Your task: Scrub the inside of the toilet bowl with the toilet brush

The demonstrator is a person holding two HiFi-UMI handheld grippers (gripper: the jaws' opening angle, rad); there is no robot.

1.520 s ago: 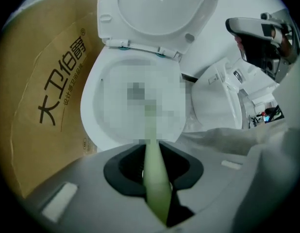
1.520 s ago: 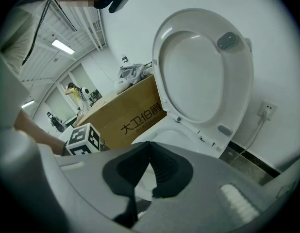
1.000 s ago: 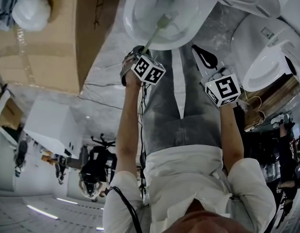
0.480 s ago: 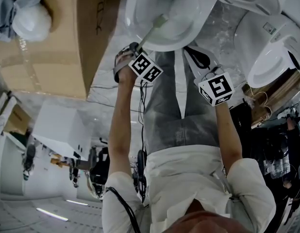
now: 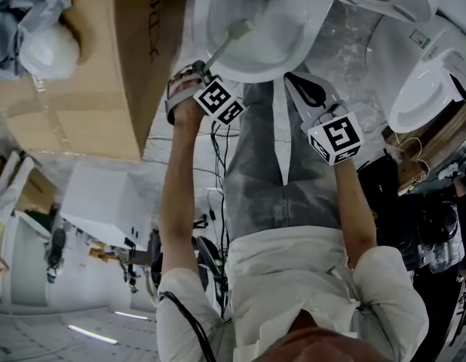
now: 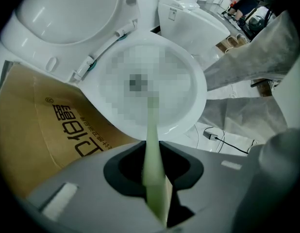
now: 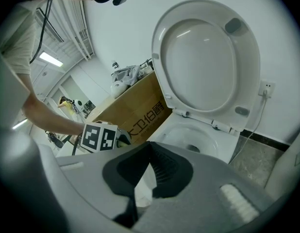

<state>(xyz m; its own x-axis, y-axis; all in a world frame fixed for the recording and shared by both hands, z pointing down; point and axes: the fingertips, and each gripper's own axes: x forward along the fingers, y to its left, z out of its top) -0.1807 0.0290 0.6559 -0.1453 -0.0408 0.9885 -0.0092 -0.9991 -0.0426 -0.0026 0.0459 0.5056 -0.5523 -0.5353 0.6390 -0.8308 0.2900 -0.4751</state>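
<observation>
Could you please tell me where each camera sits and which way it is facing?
Head view: on the person's head, looking steeply down at the toilet bowl; shows left arm, right arm, left claw and right claw.
Left gripper view: on the left claw, looking along the clamped toilet brush into the bowl; shows only its jaws.
Right gripper view: on the right claw beside the bowl, facing the raised lid; shows its empty jaws, tips together, and the left arm.
Shared: all see the bowl and cardboard box.

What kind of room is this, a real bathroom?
Likely a test or storage space, not a home bathroom: a second toilet stands beside the toilet bowl, with a big cardboard box and loose cable alongside.
</observation>
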